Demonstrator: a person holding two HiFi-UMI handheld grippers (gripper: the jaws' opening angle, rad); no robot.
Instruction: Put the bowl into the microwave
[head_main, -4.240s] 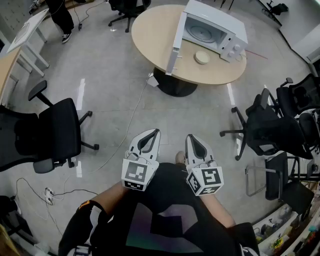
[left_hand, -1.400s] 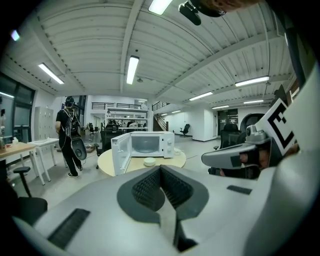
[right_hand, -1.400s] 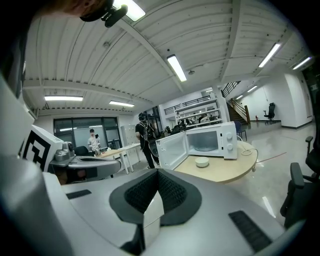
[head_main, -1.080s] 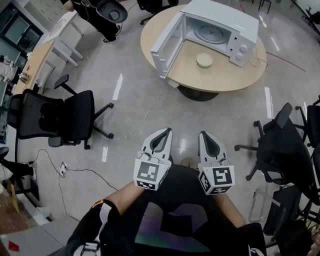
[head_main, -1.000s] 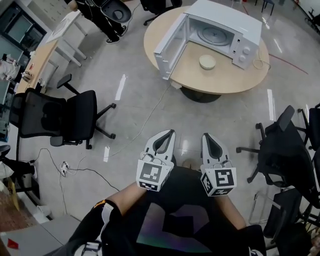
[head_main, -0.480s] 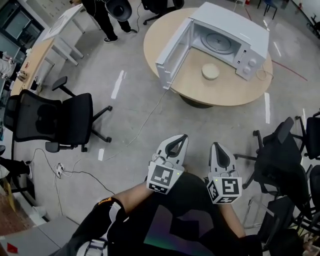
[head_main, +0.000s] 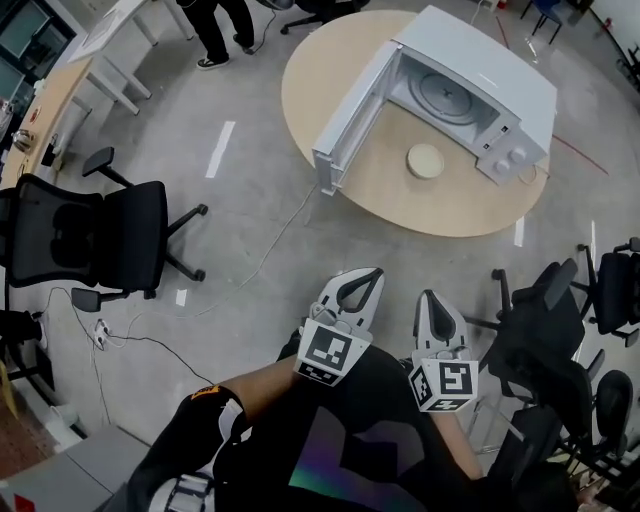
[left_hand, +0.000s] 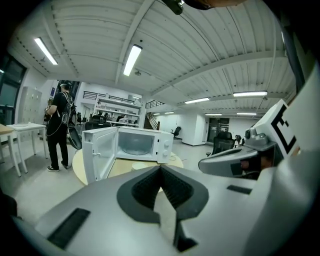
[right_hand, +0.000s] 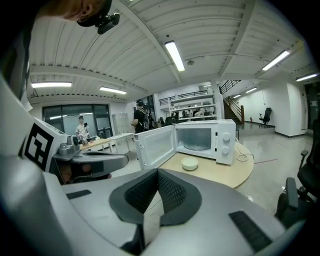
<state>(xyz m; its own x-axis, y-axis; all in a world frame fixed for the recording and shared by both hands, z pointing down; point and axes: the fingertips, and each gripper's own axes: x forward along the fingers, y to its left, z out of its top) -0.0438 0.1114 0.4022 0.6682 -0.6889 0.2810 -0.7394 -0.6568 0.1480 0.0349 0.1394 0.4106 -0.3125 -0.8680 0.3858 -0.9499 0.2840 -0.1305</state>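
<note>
The left tool (head_main: 362, 284) and the right tool (head_main: 433, 302) are held side by side close to the person's body, both pointing forward over the grey floor (head_main: 230, 200). In the left gripper view the left tool (left_hand: 161, 170) has its jaws pressed together with nothing between them. The right gripper view shows the same of the right tool (right_hand: 157, 173): jaws together and empty.

The bowl (head_main: 425, 160) lies well ahead of both tools, on the round wooden table (head_main: 330, 60). It is small, pale and upright. From the right tool it sits almost straight ahead (a little to the right of the jaw tips), and from the left tool it shows just above the jaws (left_hand: 141, 165).

Just beyond the bowl stands the white microwave (head_main: 490, 75), its door (head_main: 347, 115) swung wide open toward the tools' left. The bowl rests on the table in front of the open cavity, not inside it. The glass turntable (head_main: 447, 88) shows within.

A black office chair (head_main: 110, 235) stands to the left of the left tool, and more black chairs (head_main: 540, 340) crowd close to the right of the right tool. A cable (head_main: 270, 240) runs across the floor ahead of the left tool. A standing person (left_hand: 57, 125) is far off to the left, past the table.
</note>
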